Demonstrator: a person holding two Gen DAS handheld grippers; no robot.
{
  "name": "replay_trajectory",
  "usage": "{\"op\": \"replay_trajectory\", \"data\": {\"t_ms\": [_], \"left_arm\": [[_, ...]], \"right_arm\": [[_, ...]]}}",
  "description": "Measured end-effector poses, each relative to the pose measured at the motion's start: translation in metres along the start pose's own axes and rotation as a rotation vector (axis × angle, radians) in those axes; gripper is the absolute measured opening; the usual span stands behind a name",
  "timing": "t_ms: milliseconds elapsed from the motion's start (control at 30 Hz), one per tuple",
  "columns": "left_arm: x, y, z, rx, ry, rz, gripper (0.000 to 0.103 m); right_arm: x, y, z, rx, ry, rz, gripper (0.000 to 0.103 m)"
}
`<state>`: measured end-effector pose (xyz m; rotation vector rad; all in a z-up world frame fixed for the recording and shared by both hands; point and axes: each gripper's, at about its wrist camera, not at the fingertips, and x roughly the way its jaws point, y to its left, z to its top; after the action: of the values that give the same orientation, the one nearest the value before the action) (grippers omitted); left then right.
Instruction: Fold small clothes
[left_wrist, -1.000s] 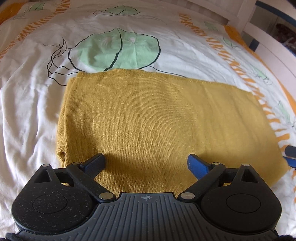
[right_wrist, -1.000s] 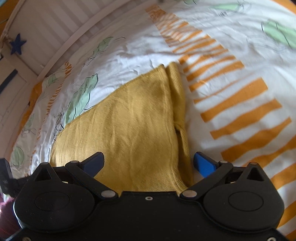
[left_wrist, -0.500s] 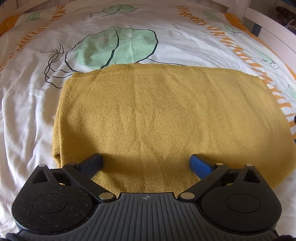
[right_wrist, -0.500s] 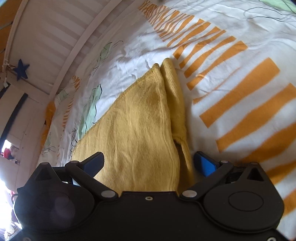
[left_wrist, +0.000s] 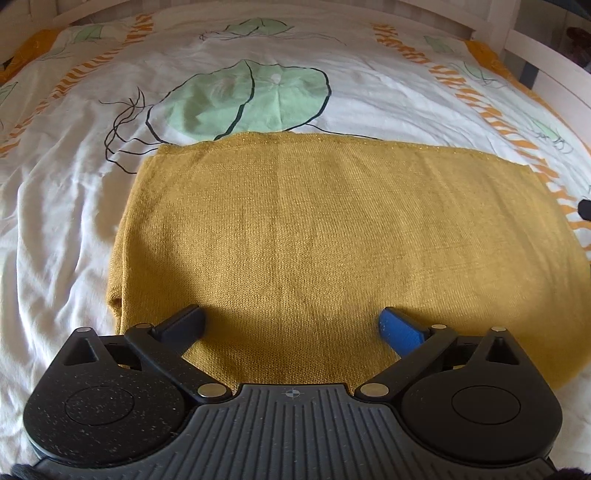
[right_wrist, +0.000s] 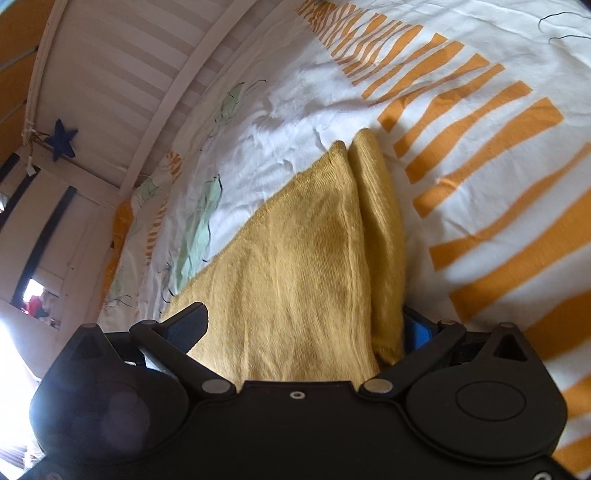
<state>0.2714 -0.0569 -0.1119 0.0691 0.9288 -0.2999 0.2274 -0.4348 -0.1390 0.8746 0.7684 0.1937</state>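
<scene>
The folded mustard garment (left_wrist: 325, 236) lies flat on the bed cover (left_wrist: 55, 206). The left tongs (left_wrist: 291, 326) stand spread over its near edge; the right tongs (right_wrist: 306, 328), also spread, straddle its end, cloth stretching toward twelve o'clock.

- Mustard knit garment (left_wrist: 332, 251): lower right cut off by frame edge.
- Right gripper's blue pad (right_wrist: 416, 328): mostly hidden behind the folded edge, lower right.
- Dark object (left_wrist: 584, 208), right edge: unidentifiable.

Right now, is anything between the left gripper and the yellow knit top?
Nothing visible. The left gripper hangs open right over the near edge of the yellow knit top, which lies folded on the bedsheet.
</scene>
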Motion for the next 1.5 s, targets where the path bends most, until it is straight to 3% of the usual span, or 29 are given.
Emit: {"op": "replay_trajectory", "data": {"t_ms": [167,400,500,667,867,1100,1267,1433,1500], "left_arm": [[0.001,0.000,0.004,0.009,0.022,-0.004,0.103],[-0.005,0.004,0.014,-0.014,0.045,-0.030,0.101],[-0.010,-0.003,0.029,-0.051,0.037,-0.068,0.091],[0.000,-0.027,0.064,-0.043,0.023,-0.053,0.091],[0.035,-0.046,0.088,-0.097,0.092,-0.045,0.091],[0.051,-0.063,0.085,-0.043,0.093,0.041,0.097],[0.039,-0.060,0.078,-0.035,0.095,0.019,0.096],[0.017,-0.062,0.050,0.014,0.072,0.004,0.096],[0.012,-0.060,0.038,-0.006,0.107,-0.030,0.095]], "right_arm": [[0.007,-0.005,0.009,0.012,-0.011,0.043,0.103],[0.012,0.000,0.014,-0.009,0.022,0.034,0.103],[0.014,0.002,0.015,-0.020,0.033,0.026,0.103],[0.015,0.003,0.016,-0.019,0.039,0.022,0.103],[0.015,0.002,0.019,-0.010,0.050,0.026,0.103],[0.015,-0.003,0.023,0.010,0.070,0.050,0.103],[0.015,-0.005,0.024,0.011,0.077,0.066,0.103],[0.016,-0.005,0.024,0.002,0.075,0.073,0.103],[0.016,-0.004,0.024,-0.004,0.073,0.071,0.103]]}}
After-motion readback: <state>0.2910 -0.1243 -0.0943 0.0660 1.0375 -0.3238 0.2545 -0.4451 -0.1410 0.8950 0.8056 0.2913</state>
